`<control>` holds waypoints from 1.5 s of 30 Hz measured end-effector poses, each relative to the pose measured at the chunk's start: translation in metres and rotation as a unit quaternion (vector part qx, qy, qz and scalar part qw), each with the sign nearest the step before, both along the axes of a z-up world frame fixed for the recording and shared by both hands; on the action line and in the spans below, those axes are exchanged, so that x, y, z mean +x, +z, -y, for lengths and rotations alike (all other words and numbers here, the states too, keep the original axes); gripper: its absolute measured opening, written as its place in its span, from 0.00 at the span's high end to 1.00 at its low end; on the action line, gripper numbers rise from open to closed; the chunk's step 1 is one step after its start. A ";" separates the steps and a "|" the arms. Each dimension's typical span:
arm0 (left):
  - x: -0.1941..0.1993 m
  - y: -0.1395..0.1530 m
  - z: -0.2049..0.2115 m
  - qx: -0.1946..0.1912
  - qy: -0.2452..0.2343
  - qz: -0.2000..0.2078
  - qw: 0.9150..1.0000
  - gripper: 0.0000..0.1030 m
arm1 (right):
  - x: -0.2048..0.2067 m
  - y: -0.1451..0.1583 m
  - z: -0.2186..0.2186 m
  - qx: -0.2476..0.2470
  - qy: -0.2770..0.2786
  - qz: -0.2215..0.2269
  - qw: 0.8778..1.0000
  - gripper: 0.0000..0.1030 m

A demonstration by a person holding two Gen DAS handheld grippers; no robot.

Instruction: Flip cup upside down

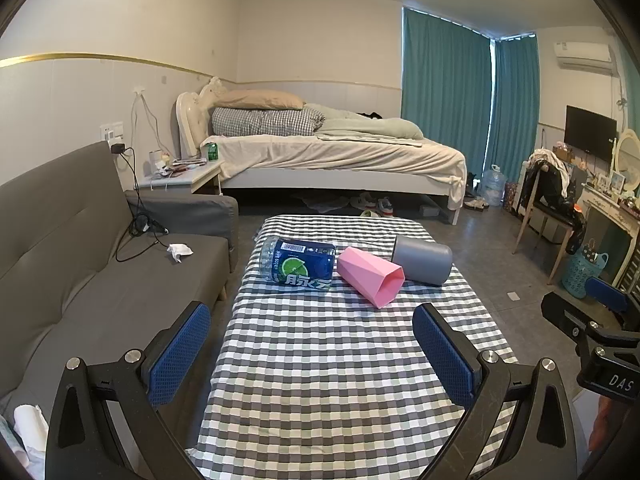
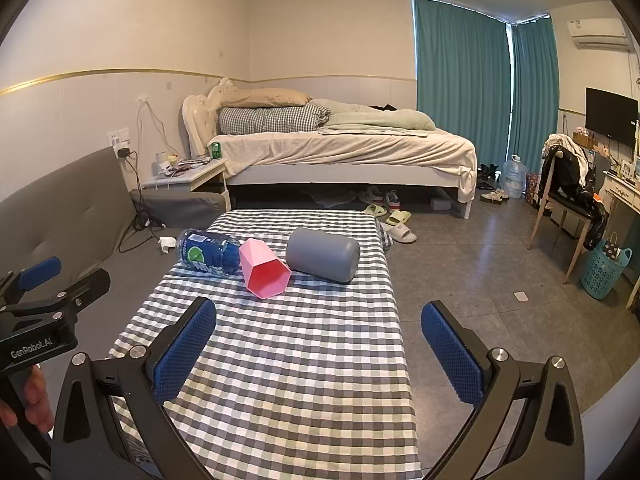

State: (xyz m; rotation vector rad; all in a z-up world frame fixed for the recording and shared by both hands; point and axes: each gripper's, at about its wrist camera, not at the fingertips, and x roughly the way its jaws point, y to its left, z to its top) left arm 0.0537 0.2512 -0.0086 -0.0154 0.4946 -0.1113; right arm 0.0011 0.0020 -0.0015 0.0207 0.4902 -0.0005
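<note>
Pink plastic, faceted and thin-walled: the pink cup (image 2: 264, 270) lies on its side on the checked worktop (image 2: 280, 360), well ahead of my right fingers (image 2: 320, 346) and ahead of my left fingers (image 1: 312, 350), mouth turned toward me. Both pairs stand wide apart, holding nothing. I judge it light, stiff and a little slick (likely to skid), so I'd pinch across the wall near the rim. A grey cup (image 2: 324, 255) touches it on one side, a bottle (image 2: 208, 254) on the other; its base is hidden.
</note>
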 end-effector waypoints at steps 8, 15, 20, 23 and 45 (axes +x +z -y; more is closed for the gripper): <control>0.000 0.000 0.001 0.001 0.000 0.000 1.000 0.00 | -0.001 0.000 -0.002 -0.001 0.004 -0.001 1.000 0.00; 0.000 0.000 0.000 -0.001 -0.001 0.000 1.000 0.00 | -0.001 -0.002 -0.002 0.001 0.004 -0.002 1.000 0.00; 0.000 -0.001 0.001 -0.001 0.000 -0.001 1.000 0.00 | -0.001 -0.001 -0.002 0.000 0.003 -0.002 1.000 0.00; 0.000 -0.002 0.000 -0.001 -0.001 -0.001 1.000 0.00 | -0.001 -0.001 -0.003 0.000 0.003 -0.002 1.000 0.00; 0.013 -0.003 0.001 0.014 0.005 -0.013 1.000 0.00 | 0.010 0.000 0.004 -0.015 0.018 -0.014 1.000 0.00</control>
